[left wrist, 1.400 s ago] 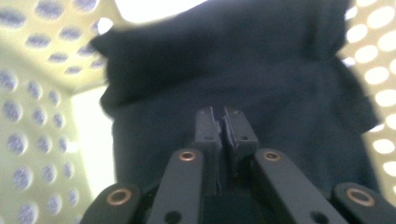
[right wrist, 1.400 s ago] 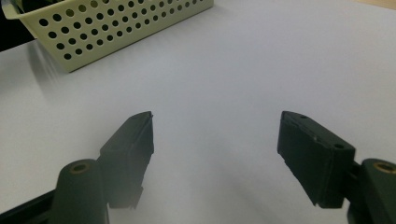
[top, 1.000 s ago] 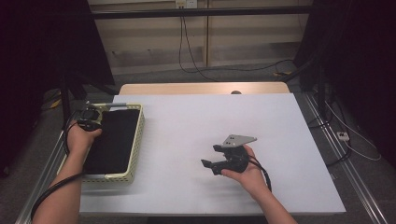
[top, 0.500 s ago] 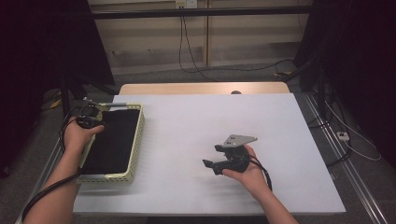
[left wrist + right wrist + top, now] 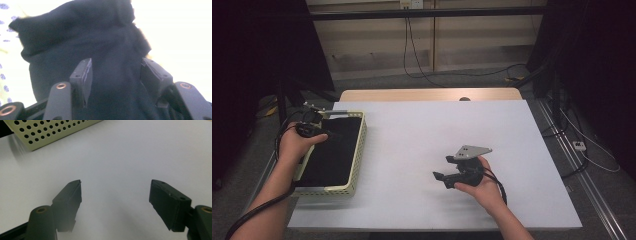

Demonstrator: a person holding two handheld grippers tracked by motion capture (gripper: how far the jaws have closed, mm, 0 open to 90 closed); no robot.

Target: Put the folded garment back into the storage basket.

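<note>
High view: 2 handheld grippers over a white rectangular table [image 5: 412, 140], with a pale yellow perforated plastic basket [image 5: 357, 155] sitting at its left edge and holding a folded black cloth [image 5: 332, 155] that covers nearly the whole inside. Left gripper [image 5: 329, 133] reaching in over the far end of that cloth, hand low above the basket rim, likely so the jaws can bite a fold near the edge rather than the flat middle. Right gripper [image 5: 442, 177] resting well apart on bare tabletop near the front, pointing left toward the basket, seemingly parked clear of the work until needed. Left gripper view: 2 black jaws spread wide with dark, soft fabric bunched between and beyond them, a raised ridge of cloth running up the middle; pads on either side of that ridge, not closed, and contact with the fabric impossible to judge for certain. Nothing gripped as yet, by the look of it; a squeeze on the ridge appears the next call. Right gripper view: jaws wide apart and empty above plain white surface, a corner of the dotted basket wall at the upper left, well clear.
</note>
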